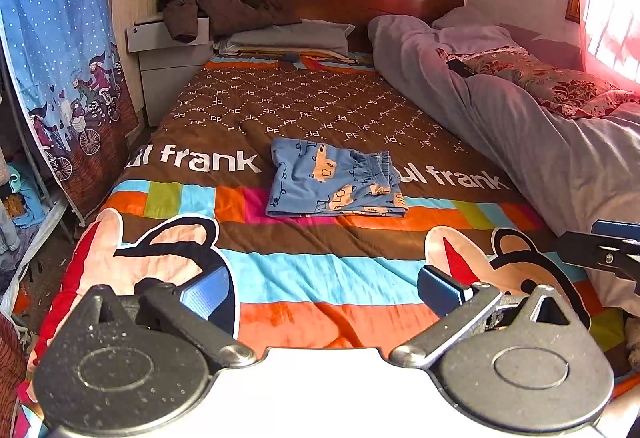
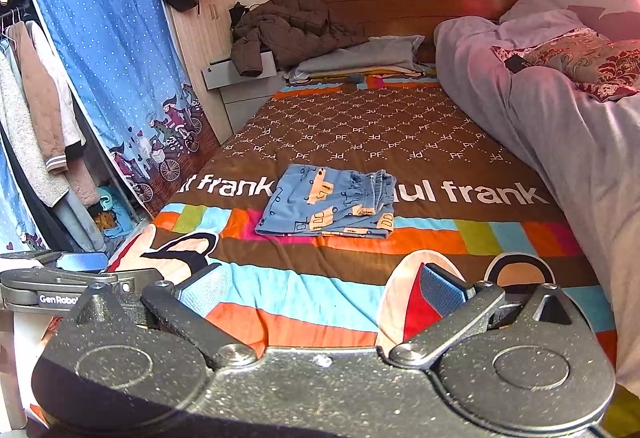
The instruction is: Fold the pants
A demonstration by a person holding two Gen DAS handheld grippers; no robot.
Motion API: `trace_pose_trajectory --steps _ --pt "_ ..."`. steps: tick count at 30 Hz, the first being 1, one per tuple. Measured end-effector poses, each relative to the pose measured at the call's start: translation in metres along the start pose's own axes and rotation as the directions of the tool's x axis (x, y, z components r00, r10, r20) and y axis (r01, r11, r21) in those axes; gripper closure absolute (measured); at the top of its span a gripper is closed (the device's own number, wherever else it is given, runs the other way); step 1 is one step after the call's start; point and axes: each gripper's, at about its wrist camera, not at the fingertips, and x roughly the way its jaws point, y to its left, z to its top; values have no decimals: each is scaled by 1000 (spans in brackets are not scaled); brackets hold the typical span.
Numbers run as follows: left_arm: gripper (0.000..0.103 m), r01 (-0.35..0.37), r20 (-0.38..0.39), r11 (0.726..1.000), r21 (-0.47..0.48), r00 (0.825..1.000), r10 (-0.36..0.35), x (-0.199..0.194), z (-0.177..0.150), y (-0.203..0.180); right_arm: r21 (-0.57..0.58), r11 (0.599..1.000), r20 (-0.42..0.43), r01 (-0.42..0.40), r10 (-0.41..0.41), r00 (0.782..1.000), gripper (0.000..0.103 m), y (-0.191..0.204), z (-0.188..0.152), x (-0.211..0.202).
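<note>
Pants lie folded mid-bed on the quilt, well ahead of me. My left hand-held gripper and right hand-held gripper both gape, empty. Risk: the bunched waistband springs the fold open if nudged.

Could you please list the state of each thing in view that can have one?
Pants: folded, lying flat on the bedspread.
Left claw: open, empty.
Right claw: open, empty.
Brown jacket: crumpled by the headboard.
Grey duvet: bunched along the bed's side.
</note>
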Motion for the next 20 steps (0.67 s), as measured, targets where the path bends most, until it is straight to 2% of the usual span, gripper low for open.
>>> trace_pose_trajectory --steps 10,13,17,20 --pt "0 6 5 1000 -2 1000 -6 0 2 1 -5 1000 1 -9 9 1000 1 2 0 1" --pt "0 23 47 1000 -17 999 -23 -5 1 2 -3 1000 1 -11 11 1000 1 3 1 2" --pt "2 -55 88 998 21 995 53 -8 0 -5 -8 1000 3 -16 16 1000 1 3 1 1" --pt "0 -41 66 999 -23 997 42 -4 1 0 -7 1000 2 -16 16 1000 1 2 1 2"
